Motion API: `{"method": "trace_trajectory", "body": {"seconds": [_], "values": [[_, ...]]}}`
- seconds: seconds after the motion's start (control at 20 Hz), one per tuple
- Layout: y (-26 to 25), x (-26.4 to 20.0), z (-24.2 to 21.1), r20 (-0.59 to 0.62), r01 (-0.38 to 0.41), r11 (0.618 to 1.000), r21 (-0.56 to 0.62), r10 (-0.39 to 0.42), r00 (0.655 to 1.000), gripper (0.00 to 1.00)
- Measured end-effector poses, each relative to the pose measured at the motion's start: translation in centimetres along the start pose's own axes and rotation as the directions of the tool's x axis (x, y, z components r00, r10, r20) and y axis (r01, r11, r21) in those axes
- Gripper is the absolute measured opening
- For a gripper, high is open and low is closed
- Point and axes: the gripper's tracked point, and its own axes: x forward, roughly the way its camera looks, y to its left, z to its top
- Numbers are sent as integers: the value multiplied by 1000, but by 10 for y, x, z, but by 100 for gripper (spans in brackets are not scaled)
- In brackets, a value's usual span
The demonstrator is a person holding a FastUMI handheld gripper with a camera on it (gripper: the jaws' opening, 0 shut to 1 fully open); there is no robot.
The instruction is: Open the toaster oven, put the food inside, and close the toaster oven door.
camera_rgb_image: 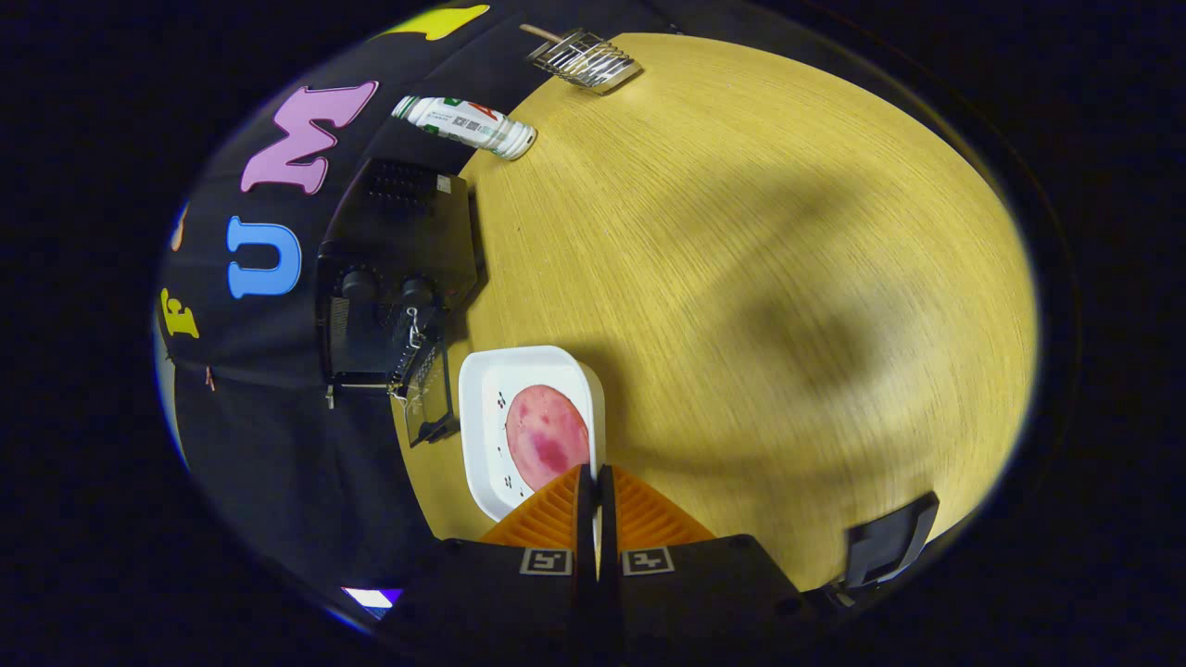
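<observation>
The gripper (pixel 596 482) is clamped on the rim of the white tray (pixel 482 408) holding the food (pixel 545 435).

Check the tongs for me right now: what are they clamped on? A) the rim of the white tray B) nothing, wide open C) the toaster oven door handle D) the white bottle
A: the tongs are pinched together on the near rim of the white tray holding the pink food.
</observation>
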Motion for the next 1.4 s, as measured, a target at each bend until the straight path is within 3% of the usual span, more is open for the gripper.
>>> {"method": "trace_trajectory", "body": {"seconds": [0.3, 0.75, 1.0, 1.4], "values": [[72, -2, -30, 63, -37, 999, 40, 35, 997, 5], [178, 45, -64, 161, -78, 987, 139, 55, 985, 5], [205, 82, -56, 255, -49, 961, 271, -22, 967, 5], [237, 142, -9, 420, -53, 870, 489, -182, 889, 5]]}}
